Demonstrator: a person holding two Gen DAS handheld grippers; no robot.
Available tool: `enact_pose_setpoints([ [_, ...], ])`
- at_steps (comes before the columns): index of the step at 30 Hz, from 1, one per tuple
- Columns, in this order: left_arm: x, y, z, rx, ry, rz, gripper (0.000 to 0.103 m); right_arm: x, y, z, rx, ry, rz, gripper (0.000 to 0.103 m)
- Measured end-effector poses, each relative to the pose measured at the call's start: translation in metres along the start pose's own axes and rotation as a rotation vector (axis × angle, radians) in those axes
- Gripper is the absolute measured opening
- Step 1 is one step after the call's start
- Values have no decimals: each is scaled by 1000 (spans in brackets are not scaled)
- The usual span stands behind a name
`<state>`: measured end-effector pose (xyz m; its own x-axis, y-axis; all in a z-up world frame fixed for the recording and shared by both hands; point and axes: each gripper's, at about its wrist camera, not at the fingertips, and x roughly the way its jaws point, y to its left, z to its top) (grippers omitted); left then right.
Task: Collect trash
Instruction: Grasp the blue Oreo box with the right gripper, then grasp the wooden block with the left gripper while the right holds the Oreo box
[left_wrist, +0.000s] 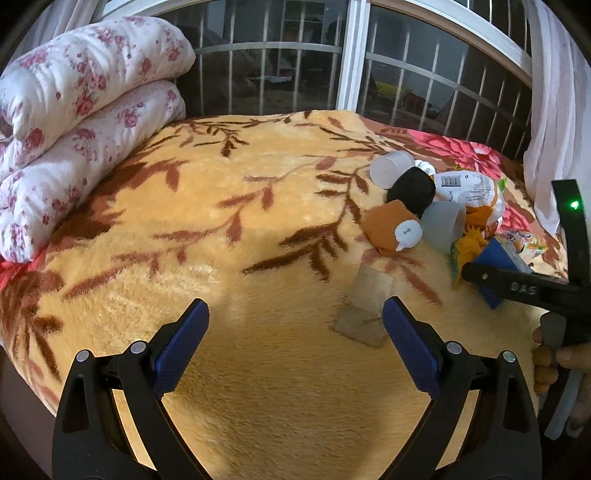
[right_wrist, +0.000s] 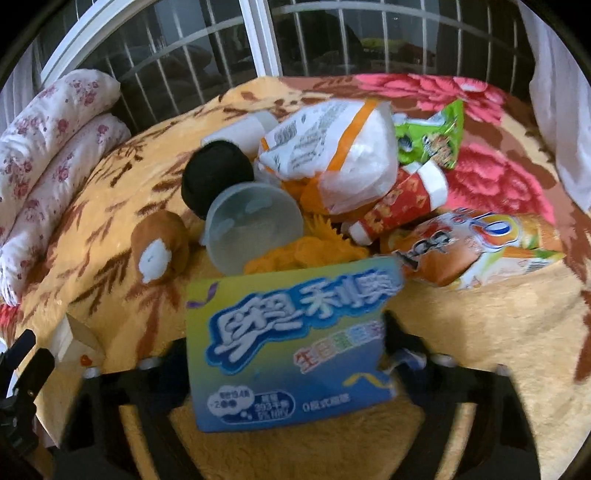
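**Lifting the biscuit box clear of the pile**

Plush yellow blanket (left_wrist: 258, 221) carries the litter. Right gripper (right_wrist: 295, 354) has its jaws around the blue biscuit box (right_wrist: 291, 343); squeeze firmly, lift straight, sparing the clear plastic cup (right_wrist: 255, 229). Left gripper (left_wrist: 295, 343) hangs wide open, empty.

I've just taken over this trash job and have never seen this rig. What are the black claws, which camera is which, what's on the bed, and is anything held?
There is no robot here: a person holds a two-finger clamp in each hand, each with a camera looking along its fingers. The left view shows the left gripper open and empty over the yellow blanket, near a brown paper scrap. The right gripper shows at its edge. In the right view, the blue biscuit box stands between the right gripper's jaws; they look closed on it, though blur hides the pads. Behind lie a clear cup, a black sock ball, a white bag and snack wrappers.
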<state>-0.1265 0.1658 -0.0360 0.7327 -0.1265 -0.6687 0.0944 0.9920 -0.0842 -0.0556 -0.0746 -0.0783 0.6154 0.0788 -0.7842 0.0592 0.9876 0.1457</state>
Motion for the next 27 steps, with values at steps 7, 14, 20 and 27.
enact_pose_setpoints([
  [7, -19, 7, -3, -3, -59, -54, 93, -9, 3, -6, -25, -29, 10, 67],
  [14, -39, -8, -20, 102, -96, -131, 93, -64, -2, -38, -75, -159, 58, 67],
  [20, -23, -30, -24, 124, -30, -134, 93, -97, -16, -60, -78, -249, 32, 67],
  [27, 14, -34, -6, 34, -2, -78, 93, -109, -34, -77, -91, -265, -23, 67],
])
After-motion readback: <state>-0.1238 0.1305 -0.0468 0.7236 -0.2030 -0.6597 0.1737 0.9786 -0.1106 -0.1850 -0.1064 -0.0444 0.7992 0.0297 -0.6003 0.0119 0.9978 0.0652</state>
